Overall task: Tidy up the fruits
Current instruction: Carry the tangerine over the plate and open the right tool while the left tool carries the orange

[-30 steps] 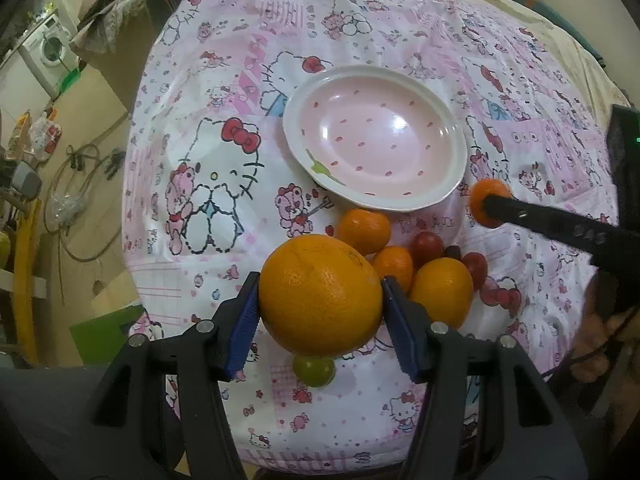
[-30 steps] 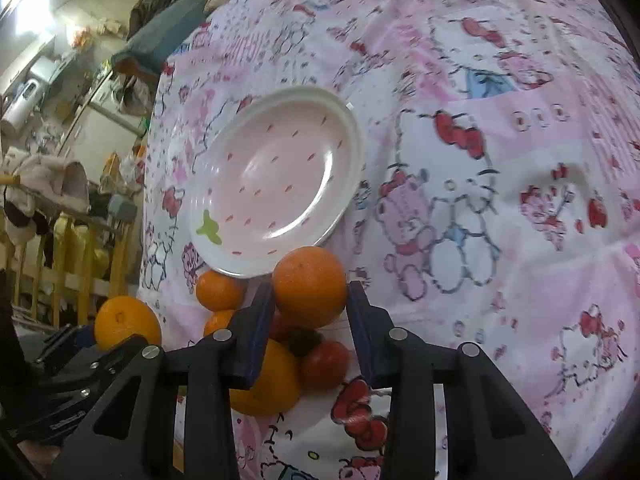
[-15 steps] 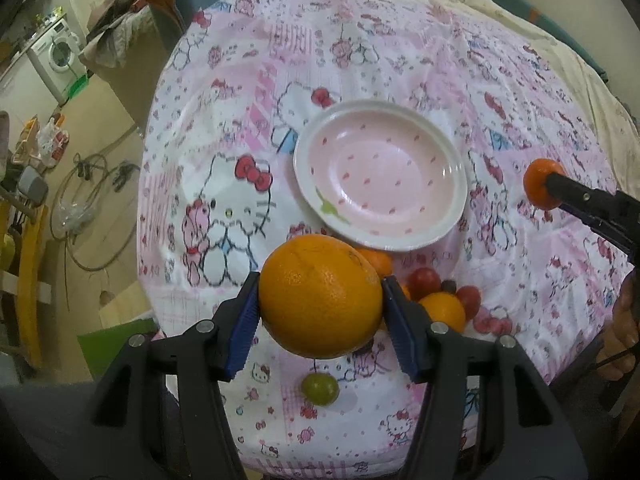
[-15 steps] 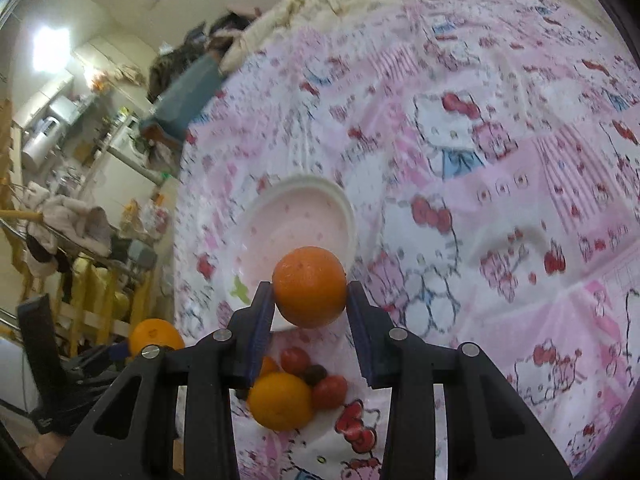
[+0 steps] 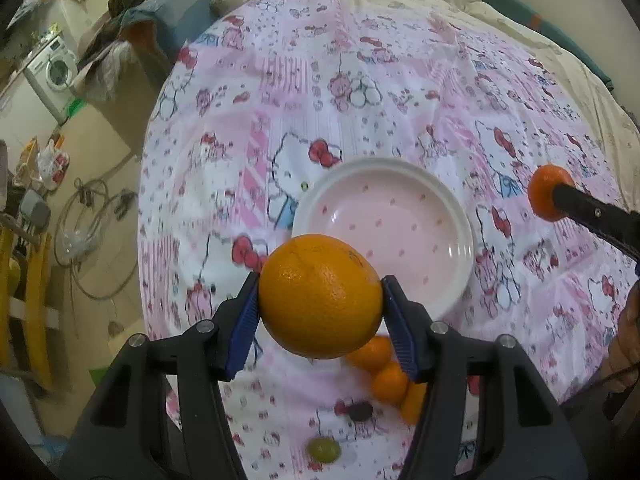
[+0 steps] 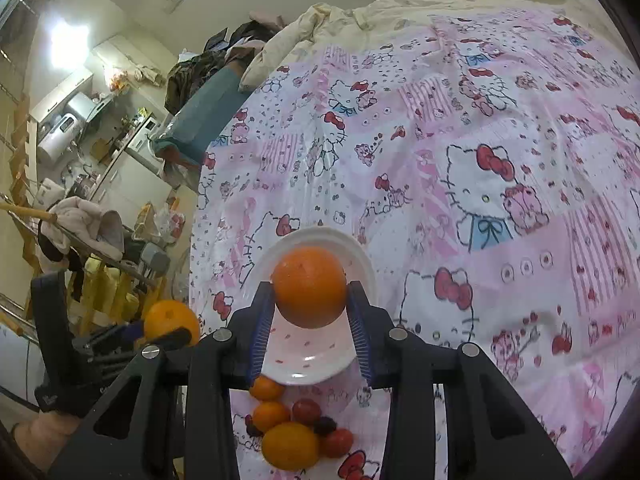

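Observation:
My left gripper (image 5: 320, 300) is shut on a large orange (image 5: 320, 296), held above the near edge of the pink plate (image 5: 400, 216). My right gripper (image 6: 310, 292) is shut on a smaller tangerine (image 6: 310, 286), which hangs over the same plate (image 6: 304, 356); that tangerine (image 5: 550, 198) shows at the right in the left wrist view. The plate holds nothing. The remaining fruit lies in a pile just in front of the plate: small tangerines (image 6: 270, 414), a bigger orange (image 6: 290, 446), red tomatoes (image 6: 336, 442) and a dark grape (image 6: 325, 426). A green grape (image 5: 323, 450) lies apart.
A pink cartoon-cat cloth (image 6: 480, 160) covers the bed, with a cream duvet (image 6: 420, 12) behind. The bed's left edge drops to a floor with cables (image 5: 92, 216), a washing machine (image 5: 54, 70) and cluttered furniture. A person's hand (image 5: 628, 344) shows at the right.
Both grippers have risen and drawn back from the fruit pile, each keeping its fruit. The plate and pile now look smaller and lower in both views.

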`<state>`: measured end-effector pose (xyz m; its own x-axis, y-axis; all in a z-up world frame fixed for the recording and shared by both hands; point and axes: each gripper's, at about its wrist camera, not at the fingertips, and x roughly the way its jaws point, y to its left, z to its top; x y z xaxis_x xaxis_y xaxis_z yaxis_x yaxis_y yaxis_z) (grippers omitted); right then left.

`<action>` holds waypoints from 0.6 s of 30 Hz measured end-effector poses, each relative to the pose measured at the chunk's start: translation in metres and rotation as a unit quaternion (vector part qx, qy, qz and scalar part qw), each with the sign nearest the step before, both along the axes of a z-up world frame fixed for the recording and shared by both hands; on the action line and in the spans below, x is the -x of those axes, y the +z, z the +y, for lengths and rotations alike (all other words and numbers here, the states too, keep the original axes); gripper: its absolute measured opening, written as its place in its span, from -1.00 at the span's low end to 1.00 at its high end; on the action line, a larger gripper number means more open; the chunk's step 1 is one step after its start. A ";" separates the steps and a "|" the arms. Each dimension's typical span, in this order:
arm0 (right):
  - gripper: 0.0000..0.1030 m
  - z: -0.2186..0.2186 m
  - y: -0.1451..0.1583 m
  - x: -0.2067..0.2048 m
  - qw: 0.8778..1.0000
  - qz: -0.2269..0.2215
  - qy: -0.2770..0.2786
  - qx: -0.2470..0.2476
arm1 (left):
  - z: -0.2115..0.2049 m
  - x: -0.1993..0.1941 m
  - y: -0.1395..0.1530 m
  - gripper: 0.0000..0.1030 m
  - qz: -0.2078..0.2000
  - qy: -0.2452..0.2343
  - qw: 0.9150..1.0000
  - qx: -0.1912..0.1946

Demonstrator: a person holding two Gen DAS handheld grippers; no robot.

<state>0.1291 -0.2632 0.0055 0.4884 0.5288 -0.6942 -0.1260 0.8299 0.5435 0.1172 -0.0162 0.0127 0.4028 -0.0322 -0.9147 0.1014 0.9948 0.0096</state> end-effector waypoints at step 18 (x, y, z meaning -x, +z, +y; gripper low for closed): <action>-0.25 0.060 -0.071 -0.075 0.994 0.068 0.082 0.026 | 0.008 -0.063 -0.039 0.06 0.017 0.021 1.000 0.003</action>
